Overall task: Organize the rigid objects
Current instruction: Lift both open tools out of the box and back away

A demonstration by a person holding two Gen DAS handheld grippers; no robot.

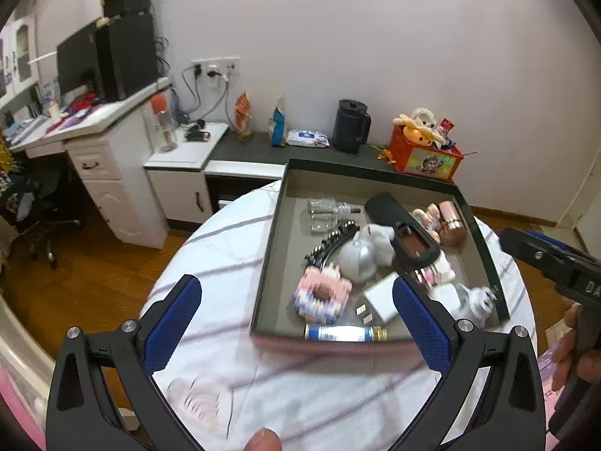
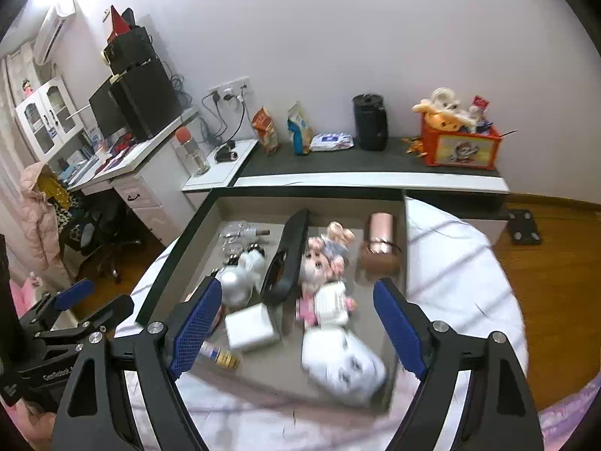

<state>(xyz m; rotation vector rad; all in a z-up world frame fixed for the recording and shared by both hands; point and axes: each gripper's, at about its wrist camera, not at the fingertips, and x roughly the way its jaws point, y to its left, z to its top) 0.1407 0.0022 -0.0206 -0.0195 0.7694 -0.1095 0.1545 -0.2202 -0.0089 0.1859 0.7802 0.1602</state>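
Two hand-held grippers hover with jaws spread and nothing between them above a dark-rimmed tray (image 2: 405,240) crowded with small goods. The left gripper (image 1: 296,323) hangs over the bare cloth just left of the tray; the right gripper (image 2: 296,332) is poised over the tray's near half.

In the tray lie clear bottles (image 2: 240,235) at the far left, a long black case (image 2: 287,255) down the middle, a copper tin (image 2: 379,244) at the far right, a white box (image 2: 252,327) and a blue tube (image 1: 343,333) near the front edge, a pink ring (image 1: 321,297) at the near left, a silver ball (image 2: 234,287) beside the case, and a white plush (image 2: 343,364) and a small doll (image 2: 325,259) to the right.

All the goods seen sit inside the tray, jumbled and overlapping. That would suit a sort about to draw hard pieces out, or a gathering-in nearly complete; one moment cannot settle which. Any pick here calls for a narrow descent between neighbours, since the box, tube and ball lie close together. Motion blur softens the near items.

The tray rests on a round table (image 1: 225,248) under a white cloth with grey stripes. Beyond it runs a low dark counter (image 2: 338,161) bearing a black kettle (image 2: 370,122), snack bags and an orange toy box (image 2: 462,146); a white desk (image 1: 94,120) with a monitor stands to the left, on a wooden floor.
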